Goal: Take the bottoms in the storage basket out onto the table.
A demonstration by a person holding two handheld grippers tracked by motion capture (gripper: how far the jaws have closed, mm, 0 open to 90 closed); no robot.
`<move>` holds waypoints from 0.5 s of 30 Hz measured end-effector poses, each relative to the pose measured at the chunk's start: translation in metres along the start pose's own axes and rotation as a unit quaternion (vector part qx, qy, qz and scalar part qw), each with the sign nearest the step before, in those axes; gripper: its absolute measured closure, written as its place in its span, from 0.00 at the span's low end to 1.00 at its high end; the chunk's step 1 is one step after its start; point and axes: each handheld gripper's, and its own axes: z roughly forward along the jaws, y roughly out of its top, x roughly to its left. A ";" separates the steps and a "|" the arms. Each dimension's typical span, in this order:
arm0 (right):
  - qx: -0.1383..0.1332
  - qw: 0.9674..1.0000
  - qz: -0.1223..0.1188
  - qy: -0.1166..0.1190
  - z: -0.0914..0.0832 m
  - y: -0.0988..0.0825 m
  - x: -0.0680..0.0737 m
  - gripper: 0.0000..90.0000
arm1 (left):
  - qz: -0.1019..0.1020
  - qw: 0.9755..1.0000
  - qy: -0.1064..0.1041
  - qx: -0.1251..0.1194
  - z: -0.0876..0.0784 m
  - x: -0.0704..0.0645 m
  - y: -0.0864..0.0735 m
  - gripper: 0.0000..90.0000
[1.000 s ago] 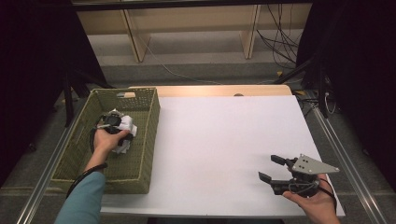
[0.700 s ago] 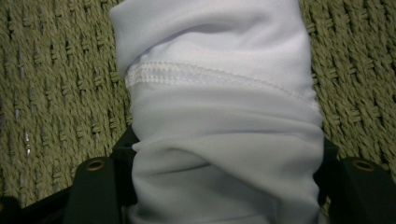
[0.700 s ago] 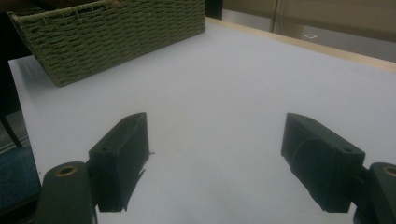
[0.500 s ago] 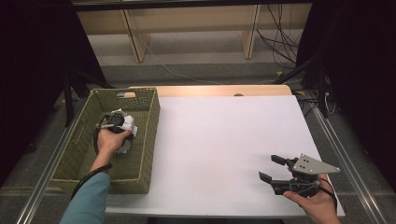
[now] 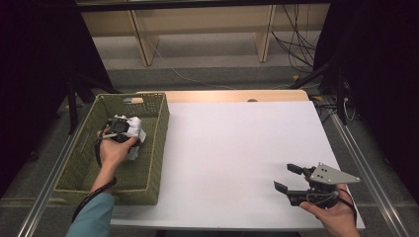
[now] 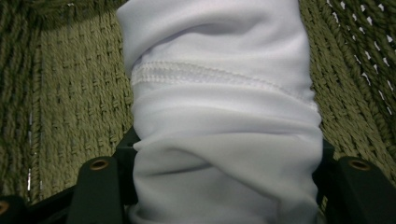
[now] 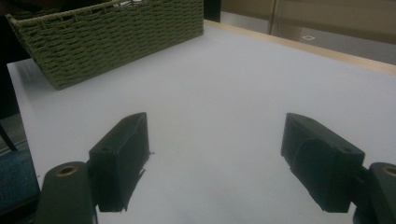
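A crumpled white cloth (image 5: 135,131) is in the woven green basket (image 5: 159,148) at the table's left. My left gripper (image 5: 118,127) reaches down into the basket and is shut on the cloth. In the left gripper view the white cloth (image 6: 224,116) bulges up between the two black jaws, with the basket weave (image 6: 79,102) behind it. My right gripper (image 5: 285,177) stands open near the table's front right, with nothing between its fingers. In the right gripper view my right gripper (image 7: 215,154) hovers low over bare white table (image 7: 224,79).
The white table top (image 5: 237,143) spreads between the basket and the right hand. From the right gripper the basket (image 7: 112,37) stands at the far left. A wooden strip (image 5: 237,95) runs along the table's back edge, and cables hang beyond it.
The left hand has risen slightly inside the basket with the cloth in its jaws. The right gripper has stayed where it was.
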 end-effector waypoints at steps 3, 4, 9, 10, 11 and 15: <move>0.001 1.000 -0.002 0.000 0.000 0.000 0.000 0.27 | 0.007 1.000 0.004 -0.012 -0.004 -0.003 -0.003 0.41; 0.001 1.000 -0.002 0.001 0.000 0.000 0.000 0.27 | 0.010 1.000 0.006 -0.016 -0.005 -0.005 -0.004 0.41; -0.001 1.000 -0.002 0.001 0.000 0.000 -0.001 0.27 | 0.026 0.999 0.017 -0.039 -0.012 -0.014 -0.006 0.41; 0.000 1.000 -0.003 0.000 0.000 0.000 -0.001 0.27 | 0.025 0.998 0.018 -0.047 -0.013 -0.015 -0.007 0.41; -0.001 1.000 -0.003 0.000 0.000 0.000 -0.001 0.27 | 0.023 0.998 0.018 -0.052 -0.015 -0.016 -0.007 0.41; -0.001 1.000 -0.002 -0.003 -0.001 0.000 0.000 0.27 | 0.018 0.998 0.011 -0.065 -0.018 -0.017 -0.007 0.41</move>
